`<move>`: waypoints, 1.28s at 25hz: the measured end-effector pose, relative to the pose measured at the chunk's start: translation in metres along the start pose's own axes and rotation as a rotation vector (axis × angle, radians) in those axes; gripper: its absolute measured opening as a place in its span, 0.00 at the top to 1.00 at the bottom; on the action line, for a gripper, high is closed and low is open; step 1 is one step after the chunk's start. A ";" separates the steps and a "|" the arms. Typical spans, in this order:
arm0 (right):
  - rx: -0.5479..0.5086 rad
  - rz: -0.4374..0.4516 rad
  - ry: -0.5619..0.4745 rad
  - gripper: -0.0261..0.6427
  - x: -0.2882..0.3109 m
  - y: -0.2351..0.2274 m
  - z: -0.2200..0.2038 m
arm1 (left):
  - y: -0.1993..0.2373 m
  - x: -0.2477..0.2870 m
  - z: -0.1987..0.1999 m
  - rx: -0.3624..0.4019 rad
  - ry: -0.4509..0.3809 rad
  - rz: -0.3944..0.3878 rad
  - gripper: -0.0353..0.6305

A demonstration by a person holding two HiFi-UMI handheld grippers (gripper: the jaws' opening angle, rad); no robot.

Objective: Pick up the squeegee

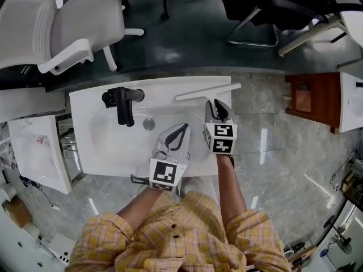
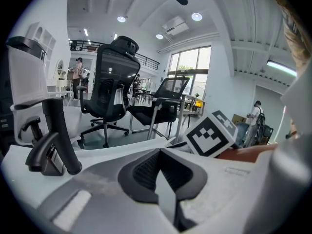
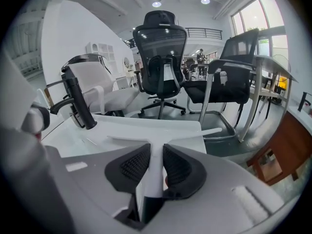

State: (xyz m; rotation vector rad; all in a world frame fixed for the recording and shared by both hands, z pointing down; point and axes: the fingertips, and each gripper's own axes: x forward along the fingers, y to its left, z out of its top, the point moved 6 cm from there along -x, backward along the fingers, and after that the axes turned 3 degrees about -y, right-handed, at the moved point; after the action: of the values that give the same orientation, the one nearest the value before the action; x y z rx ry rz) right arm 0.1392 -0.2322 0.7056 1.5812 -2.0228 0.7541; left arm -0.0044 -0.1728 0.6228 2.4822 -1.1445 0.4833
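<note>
Only the head view takes in the whole white sink (image 1: 96, 152). A black faucet (image 1: 123, 103) stands at its far left, and a drain (image 1: 148, 123) sits in the basin. The squeegee (image 1: 207, 92) lies on the rim along the far edge, its blade reaching past the far right corner. The same view shows the person's yellow plaid shirt (image 1: 181, 237), white chairs (image 1: 68, 21) beyond the sink and a brown cabinet (image 1: 312, 101) off the right edge.

The gripper views look level instead, showing the room beyond: black office chairs (image 3: 161, 57), ceiling lights and windows. The left gripper view alone shows a person (image 2: 254, 118) standing far off at the right, with the faucet (image 2: 58, 135) close at the left.

In the basin only the drain shows. The left gripper (image 1: 180, 128) sits over the basin's near right part, beside the drain.

The right gripper (image 1: 217, 107) is at the far right of the sink. In its own view (image 3: 156, 155) the dark ribbed fingers (image 3: 178, 167) are clenched on the squeegee's white handle, one on each side. The blade (image 3: 161, 139) lies crosswise just ahead of them on the sink rim.

The left gripper's fingers (image 2: 146, 172) are closed together with nothing between them (image 2: 158, 167).
</note>
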 end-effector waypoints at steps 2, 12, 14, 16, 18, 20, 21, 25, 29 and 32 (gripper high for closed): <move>0.004 0.000 -0.003 0.83 -0.001 0.000 -0.001 | 0.000 -0.002 0.003 0.005 -0.006 0.001 0.95; 0.044 -0.012 -0.048 0.84 -0.020 -0.002 0.003 | -0.003 -0.015 0.010 0.022 -0.019 0.007 0.95; 0.047 -0.012 -0.058 0.84 -0.026 -0.002 0.007 | -0.004 -0.018 0.012 0.023 -0.025 0.008 0.95; 0.043 -0.011 -0.068 0.83 -0.033 -0.001 0.012 | -0.006 -0.020 0.015 0.024 -0.031 0.008 0.95; 0.045 -0.007 -0.082 0.84 -0.039 0.000 0.017 | -0.008 -0.023 0.017 0.028 -0.036 0.009 0.95; 0.058 -0.002 -0.095 0.84 -0.045 0.000 0.021 | -0.010 -0.025 0.020 0.032 -0.040 0.011 0.95; 0.061 -0.001 -0.099 0.84 -0.049 -0.001 0.022 | -0.012 -0.027 0.021 0.032 -0.043 0.014 0.95; 0.053 -0.001 -0.130 0.84 -0.061 0.000 0.034 | -0.013 -0.030 0.031 0.034 -0.069 0.022 0.95; 0.053 0.007 -0.162 0.84 -0.075 0.006 0.045 | -0.014 -0.038 0.038 0.042 -0.085 0.023 0.95; 0.054 0.013 -0.189 0.84 -0.087 0.010 0.055 | -0.015 -0.045 0.045 0.042 -0.100 0.031 0.95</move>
State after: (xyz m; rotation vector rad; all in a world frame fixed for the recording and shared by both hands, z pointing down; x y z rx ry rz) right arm 0.1484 -0.2041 0.6061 1.7288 -2.1639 0.6920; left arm -0.0135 -0.1557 0.5606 2.5540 -1.2238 0.4001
